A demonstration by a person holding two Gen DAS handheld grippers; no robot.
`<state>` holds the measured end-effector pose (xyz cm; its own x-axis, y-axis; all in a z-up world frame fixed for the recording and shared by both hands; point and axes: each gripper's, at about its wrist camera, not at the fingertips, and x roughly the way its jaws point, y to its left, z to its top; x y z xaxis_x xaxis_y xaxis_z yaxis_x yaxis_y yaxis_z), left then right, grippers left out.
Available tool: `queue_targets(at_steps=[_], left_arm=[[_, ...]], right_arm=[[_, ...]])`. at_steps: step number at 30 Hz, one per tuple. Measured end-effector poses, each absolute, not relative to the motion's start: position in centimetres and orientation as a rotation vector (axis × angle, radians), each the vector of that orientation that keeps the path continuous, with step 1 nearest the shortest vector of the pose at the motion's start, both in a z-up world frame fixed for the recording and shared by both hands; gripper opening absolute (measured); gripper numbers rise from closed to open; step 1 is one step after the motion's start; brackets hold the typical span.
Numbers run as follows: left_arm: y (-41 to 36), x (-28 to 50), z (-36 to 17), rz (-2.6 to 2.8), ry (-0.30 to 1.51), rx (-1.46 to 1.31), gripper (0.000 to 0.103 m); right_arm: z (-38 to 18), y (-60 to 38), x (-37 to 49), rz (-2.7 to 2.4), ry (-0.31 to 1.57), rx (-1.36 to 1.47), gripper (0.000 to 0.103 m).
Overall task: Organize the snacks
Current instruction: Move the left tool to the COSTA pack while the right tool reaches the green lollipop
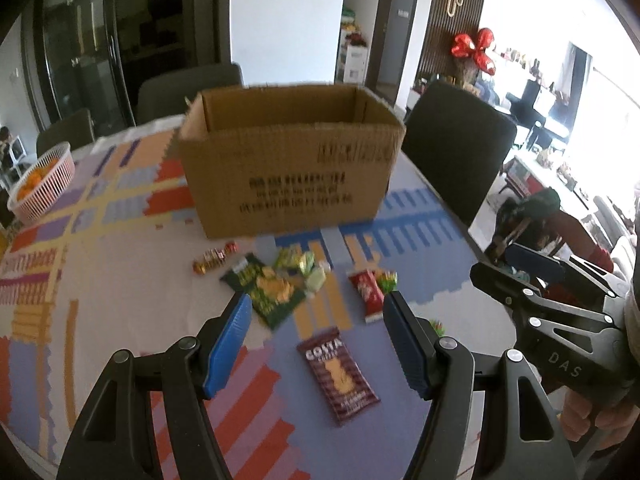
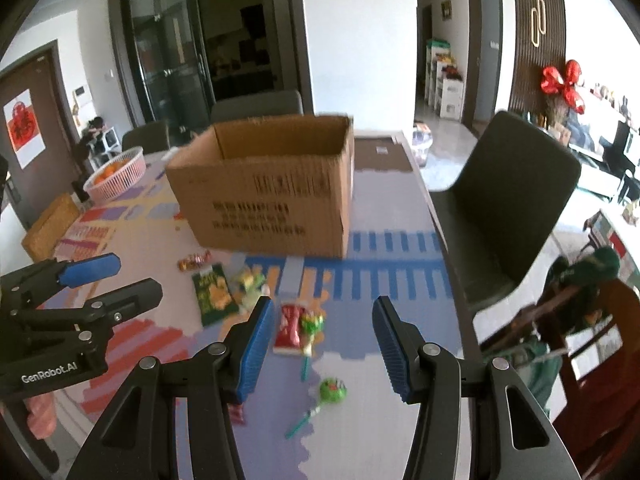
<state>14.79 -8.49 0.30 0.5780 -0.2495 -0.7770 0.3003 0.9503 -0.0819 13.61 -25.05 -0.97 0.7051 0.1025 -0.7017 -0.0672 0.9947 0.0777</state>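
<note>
An open cardboard box point(image 1: 288, 160) point(image 2: 264, 188) stands on the patterned table. In front of it lie loose snacks: a dark green chip bag point(image 1: 268, 290) point(image 2: 212, 294), a red packet point(image 1: 366, 290) point(image 2: 289, 326), a maroon Costa packet point(image 1: 338, 374), small red-gold candies point(image 1: 214, 260) point(image 2: 194, 260), light green candies point(image 1: 304, 266) and two green lollipops point(image 2: 332, 392). My left gripper point(image 1: 316, 332) hovers open above the Costa packet and chip bag, holding nothing. My right gripper point(image 2: 320, 332) hovers open over the red packet and lollipops, also holding nothing.
A pink basket of oranges point(image 1: 42, 182) point(image 2: 116, 174) sits at the table's far left. Dark chairs point(image 1: 456, 152) point(image 2: 516, 208) stand along the right edge and behind the box. A wicker tray point(image 2: 50, 226) lies at the left. The table edge point(image 2: 444, 248) runs close on the right.
</note>
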Motion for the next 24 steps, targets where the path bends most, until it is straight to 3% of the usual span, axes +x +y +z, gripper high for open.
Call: queue_targets(at_steps=[24], left_arm=[[-10.7,15.0,-9.8,-0.314,1.135,0.110,0.067]], right_arm=[[-10.8,-25.7,13.3,0.071,1.033,0.160,0.052]])
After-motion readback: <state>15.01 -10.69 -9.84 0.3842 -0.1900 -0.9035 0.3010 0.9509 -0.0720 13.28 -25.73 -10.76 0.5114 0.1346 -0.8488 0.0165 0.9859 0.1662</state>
